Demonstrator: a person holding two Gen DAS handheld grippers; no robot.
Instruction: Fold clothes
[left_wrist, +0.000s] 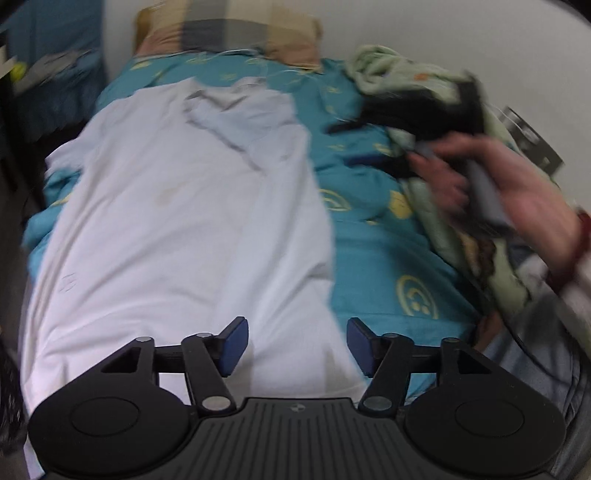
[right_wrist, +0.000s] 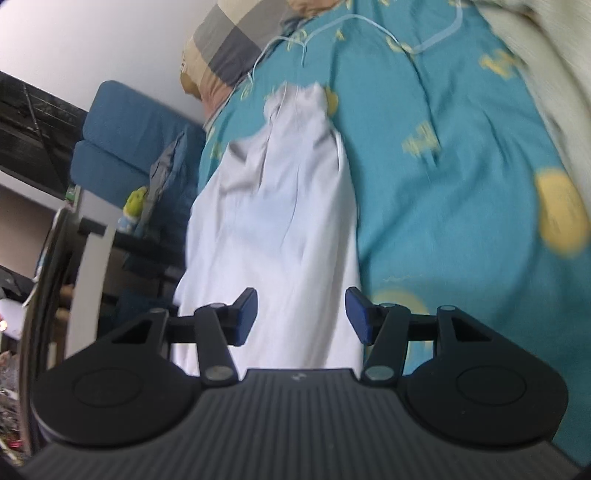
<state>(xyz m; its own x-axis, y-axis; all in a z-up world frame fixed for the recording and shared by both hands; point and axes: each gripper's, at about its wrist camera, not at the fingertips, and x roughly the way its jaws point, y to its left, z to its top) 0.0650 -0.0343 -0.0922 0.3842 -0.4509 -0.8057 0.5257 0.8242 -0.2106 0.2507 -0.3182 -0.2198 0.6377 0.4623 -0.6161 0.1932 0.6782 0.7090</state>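
A white shirt (left_wrist: 177, 221) lies spread lengthwise on the teal bed cover (left_wrist: 369, 236), its collar end toward the pillow. My left gripper (left_wrist: 297, 345) hovers open over the shirt's near hem, nothing between its blue pads. In the right wrist view the same white shirt (right_wrist: 280, 221) stretches away, folded narrow, and my right gripper (right_wrist: 301, 317) stands open above its near end. From the left wrist view, a hand (left_wrist: 517, 192) at the right holds the right gripper's grey handle, blurred by motion.
A checked pillow (left_wrist: 229, 33) lies at the bed's head. A pale green blanket with dark clothes (left_wrist: 424, 92) is heaped along the right side. A thin white cable (right_wrist: 369, 33) runs across the cover. A blue chair (right_wrist: 125, 147) and shelf stand left of the bed.
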